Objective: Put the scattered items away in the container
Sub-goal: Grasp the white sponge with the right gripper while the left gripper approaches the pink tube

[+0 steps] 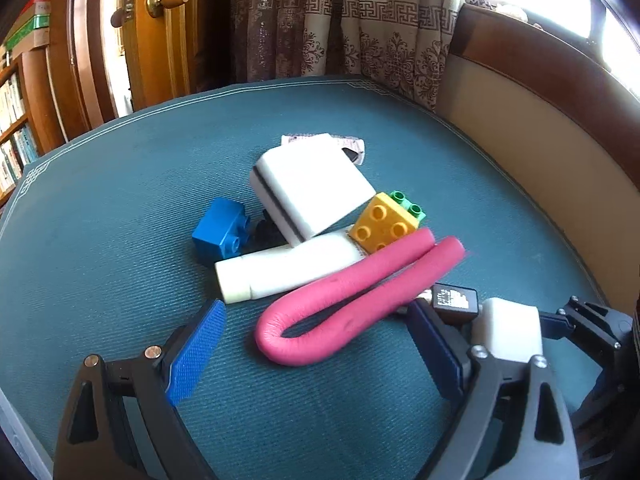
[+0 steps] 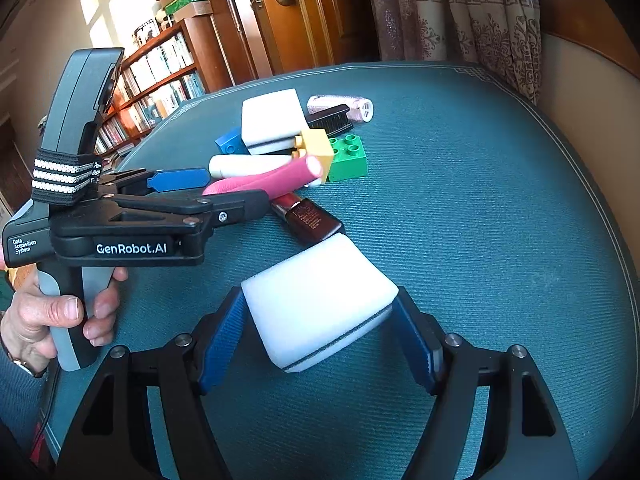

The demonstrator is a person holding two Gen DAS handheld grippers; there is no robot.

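Teal cloth covers the worktop (image 2: 500, 208), which fills most of both views; behind it, in the upper part of the frames, hang patterned curtains (image 2: 472, 12) beside a wooden door (image 2: 292, 12), and a bookshelf (image 2: 160, 72) stands at the upper left of the right wrist view.

In the left of the right wrist view a hand (image 2: 60, 316) holds the left tongs (image 2: 224, 188) by the grip; their fingers point to the right, toward the pile. From their own camera the left tongs (image 1: 320, 344) are spread wide, and the bend of the pink foam tube (image 1: 352, 300) lies between the pads. The tube is folded into a U: the bend is at lower centre, and both ends point to the upper right.

The right tongs (image 2: 320, 336) grip a white sponge (image 2: 316, 300) at lower centre, one pad on each side. Its long axis runs away from the camera, toward the pile.

A second white sponge (image 1: 312, 188) leans in the middle of the pile. Below it a white tube (image 1: 288, 268) lies nearly across the frame, cap to the left. A dark red bottle (image 2: 308, 216) lies diagonally just beyond the gripped sponge. Nearby are a green block (image 2: 348, 160), a yellow block (image 1: 384, 220), a blue block (image 1: 220, 232), a black brush (image 2: 328, 118) and a pink hair roller (image 2: 340, 106).
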